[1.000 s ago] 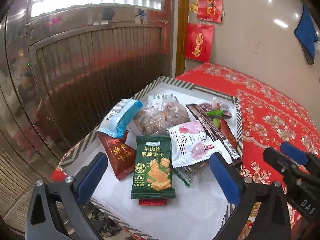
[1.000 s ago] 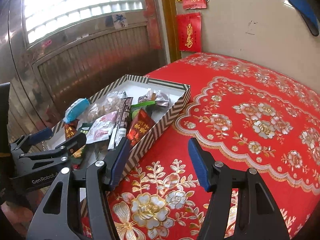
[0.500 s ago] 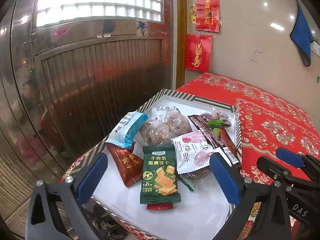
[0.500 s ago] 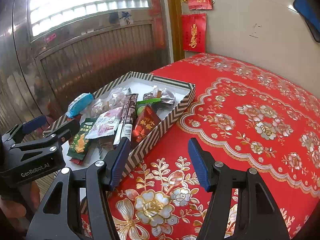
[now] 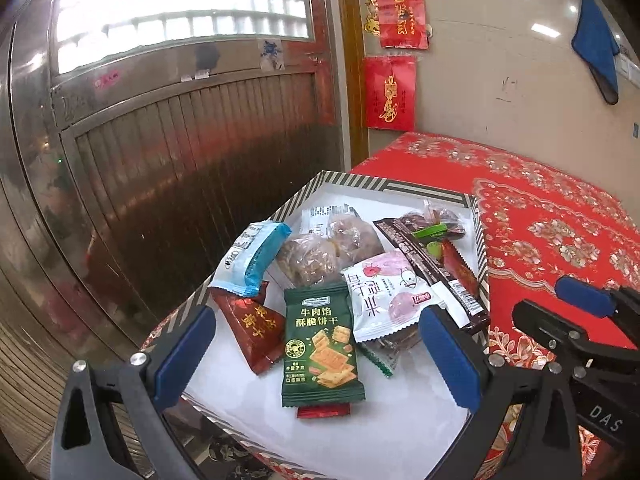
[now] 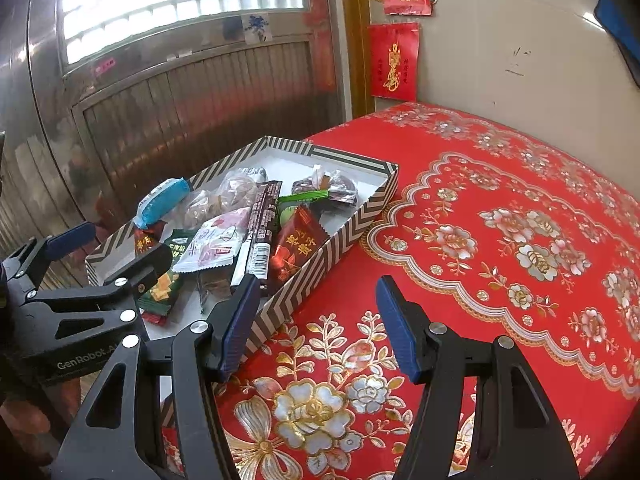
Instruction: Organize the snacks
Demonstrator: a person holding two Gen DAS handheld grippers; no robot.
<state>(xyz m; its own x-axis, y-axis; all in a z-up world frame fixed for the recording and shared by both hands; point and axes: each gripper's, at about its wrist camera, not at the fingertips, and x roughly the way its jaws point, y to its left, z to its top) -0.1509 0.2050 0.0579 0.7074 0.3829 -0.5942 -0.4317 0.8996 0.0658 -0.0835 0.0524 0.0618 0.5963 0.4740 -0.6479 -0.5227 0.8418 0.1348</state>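
both the left gripper (image 5: 316, 356) and right gripper (image 6: 316, 320) hang wide and empty near the striped box (image 6: 340, 236) at the red tablecloth's (image 6: 500, 240) left edge, where every snack (image 5: 318, 344) already lies (jumbled, so gathered, not visibly sorted).

The green cracker packet (image 5: 320, 344) bore "牛肉馅 酥脆饼干". The white-and-pink packet (image 5: 384, 296) showed "米". The left gripper (image 6: 102, 258) body read "GenRobot.AI"; the right gripper (image 5: 560, 308) body read "DAS". Gold script on the red wall hangings (image 5: 390, 92) was illegible.
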